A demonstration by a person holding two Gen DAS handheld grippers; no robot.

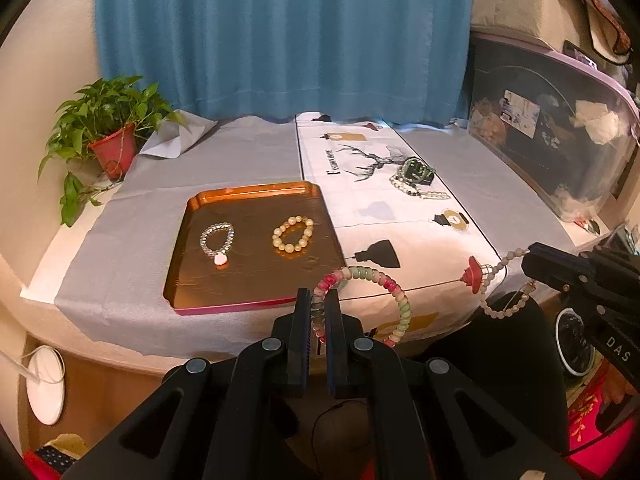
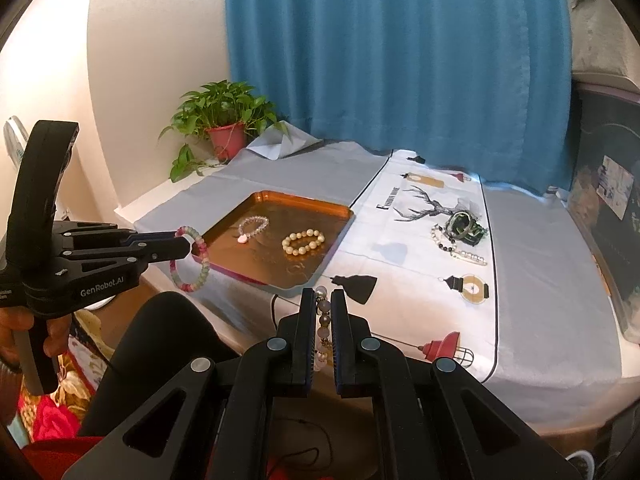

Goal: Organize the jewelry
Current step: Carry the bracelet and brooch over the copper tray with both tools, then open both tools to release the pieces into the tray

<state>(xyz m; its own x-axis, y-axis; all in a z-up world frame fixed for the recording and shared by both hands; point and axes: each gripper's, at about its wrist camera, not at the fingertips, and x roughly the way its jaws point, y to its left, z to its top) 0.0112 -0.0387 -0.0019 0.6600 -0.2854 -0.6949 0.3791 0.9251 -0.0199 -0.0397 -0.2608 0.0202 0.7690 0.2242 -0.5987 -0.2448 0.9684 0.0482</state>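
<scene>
A pink-and-green bracelet (image 1: 362, 300) is pinched between the pressed-together fingers of the left hand-held gripper (image 1: 318, 300) and hangs off the surface's near edge, just beside the near corner of the orange tray (image 1: 256, 192). The tray lies ahead of this gripper, toward the far edge, so the left is judged the nearer for a drop there. A pale bead string (image 2: 323, 328) is clamped in the right hand-held gripper (image 2: 323, 300), also held off the near edge, with the tray ahead and to its left. On the tray a clear bracelet (image 1: 217, 240) and a cream bracelet (image 1: 293, 233) already lie side by side; the near strip is bare.
</scene>
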